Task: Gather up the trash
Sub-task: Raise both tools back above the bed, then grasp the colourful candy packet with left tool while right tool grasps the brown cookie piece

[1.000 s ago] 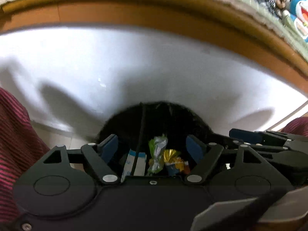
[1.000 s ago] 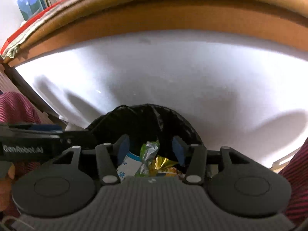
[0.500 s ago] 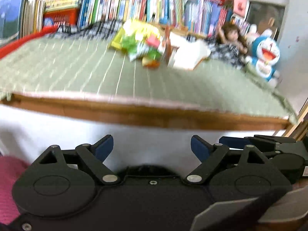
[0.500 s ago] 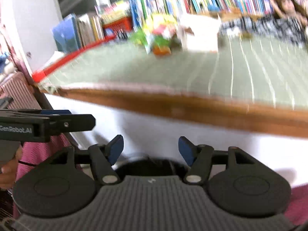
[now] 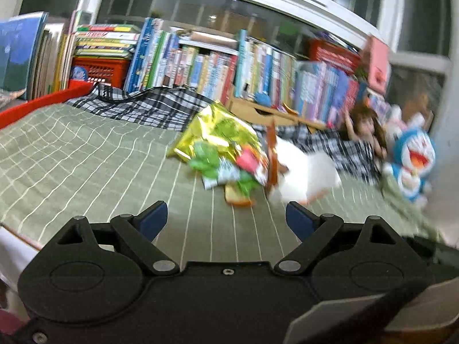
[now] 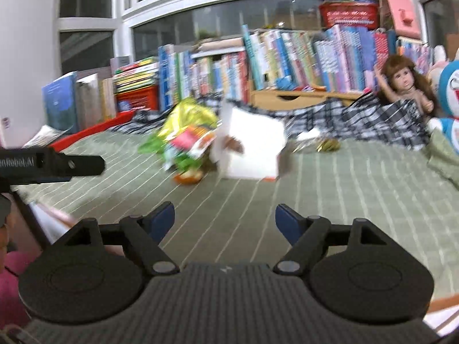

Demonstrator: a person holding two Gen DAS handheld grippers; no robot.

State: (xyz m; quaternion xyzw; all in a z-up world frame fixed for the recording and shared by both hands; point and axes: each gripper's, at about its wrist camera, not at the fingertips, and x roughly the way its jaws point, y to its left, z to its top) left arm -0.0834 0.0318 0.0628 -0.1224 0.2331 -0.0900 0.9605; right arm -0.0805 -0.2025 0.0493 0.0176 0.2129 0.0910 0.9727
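Trash (image 5: 226, 154), a heap of yellow, green and pink wrappers with a white box (image 5: 304, 177) touching its right side, lies on the green sheet (image 5: 86, 154) well ahead of the left gripper (image 5: 226, 220). Left wrist view: these tongs are released, jaws wide, nothing between them; books (image 5: 200, 66) stand beyond.

Right wrist view: trash (image 6: 186, 140) sits ahead and slightly left of the right gripper (image 6: 225, 220), the box (image 6: 252, 149) straight ahead. These jaws have just been opening and hold nothing. The left gripper's finger (image 6: 57, 164) projects at left; a doll (image 6: 404, 86) sits far right.
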